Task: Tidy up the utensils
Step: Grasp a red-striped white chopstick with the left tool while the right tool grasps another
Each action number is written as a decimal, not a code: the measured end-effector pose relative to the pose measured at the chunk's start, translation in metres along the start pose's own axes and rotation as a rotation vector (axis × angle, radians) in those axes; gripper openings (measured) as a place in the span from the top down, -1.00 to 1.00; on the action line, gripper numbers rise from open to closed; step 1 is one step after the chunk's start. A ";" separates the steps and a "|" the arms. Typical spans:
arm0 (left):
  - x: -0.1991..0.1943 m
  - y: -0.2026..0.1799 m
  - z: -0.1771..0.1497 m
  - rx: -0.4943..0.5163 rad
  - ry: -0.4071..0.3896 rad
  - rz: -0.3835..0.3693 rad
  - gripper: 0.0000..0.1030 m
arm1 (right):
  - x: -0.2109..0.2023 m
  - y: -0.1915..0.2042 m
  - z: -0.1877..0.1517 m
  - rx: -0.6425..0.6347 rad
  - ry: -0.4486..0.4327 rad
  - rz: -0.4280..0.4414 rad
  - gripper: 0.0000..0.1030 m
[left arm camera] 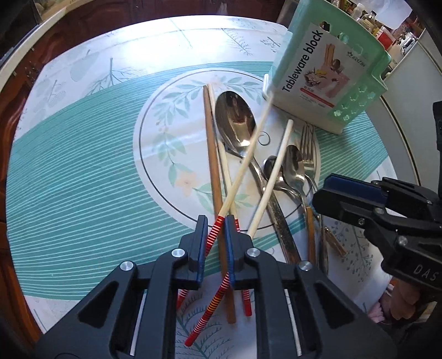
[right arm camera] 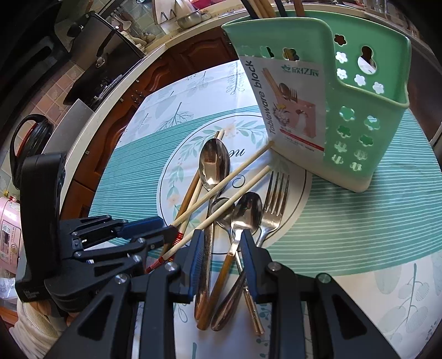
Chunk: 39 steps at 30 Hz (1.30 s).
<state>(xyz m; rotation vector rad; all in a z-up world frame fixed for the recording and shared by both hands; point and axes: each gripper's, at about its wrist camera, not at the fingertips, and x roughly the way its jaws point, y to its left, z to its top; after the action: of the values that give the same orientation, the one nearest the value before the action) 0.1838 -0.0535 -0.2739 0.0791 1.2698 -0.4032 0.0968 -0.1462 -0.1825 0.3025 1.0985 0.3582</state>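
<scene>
A pile of utensils lies on the patterned tablecloth [left arm camera: 83, 165]: a large spoon [left arm camera: 234, 118], smaller spoons [right arm camera: 247, 210], a fork [right arm camera: 275, 193], a brown chopstick [left arm camera: 211, 154] and pale chopsticks with red-striped ends. My left gripper [left arm camera: 216, 221] is shut on one red-striped chopstick [left arm camera: 243, 165], whose tip reaches the green tableware holder [left arm camera: 331, 71]. My right gripper [right arm camera: 222, 237] is open, its jaws either side of the spoon handles [right arm camera: 229, 256]. The holder also shows in the right wrist view [right arm camera: 359, 116], upright, with some utensils inside.
The round table's edge [right arm camera: 116, 102] curves behind. A wooden cabinet [right arm camera: 176, 60] and a kitchen counter with a pan and bowl [right arm camera: 190, 16] lie beyond. A pink appliance [right arm camera: 8, 229] sits at far left.
</scene>
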 end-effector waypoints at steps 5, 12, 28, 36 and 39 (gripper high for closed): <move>-0.006 0.009 0.001 -0.054 -0.017 -0.015 0.89 | 0.004 0.003 0.000 0.003 0.019 0.031 0.46; -0.014 0.021 -0.013 -0.113 -0.031 -0.037 0.93 | 0.028 0.002 0.005 0.127 0.131 0.159 0.46; -0.003 0.024 -0.012 -0.051 0.034 -0.005 0.93 | 0.049 0.003 0.013 0.315 0.226 0.138 0.49; 0.003 0.022 -0.001 0.000 0.109 0.007 0.92 | 0.065 0.008 0.017 0.355 0.262 0.081 0.86; 0.005 0.020 0.004 0.004 0.138 0.011 0.93 | 0.065 0.014 0.019 0.330 0.256 0.051 0.85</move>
<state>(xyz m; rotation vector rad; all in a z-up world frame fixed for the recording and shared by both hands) 0.1955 -0.0371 -0.2805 0.1187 1.4041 -0.3957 0.1390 -0.1070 -0.2210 0.5902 1.4058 0.2636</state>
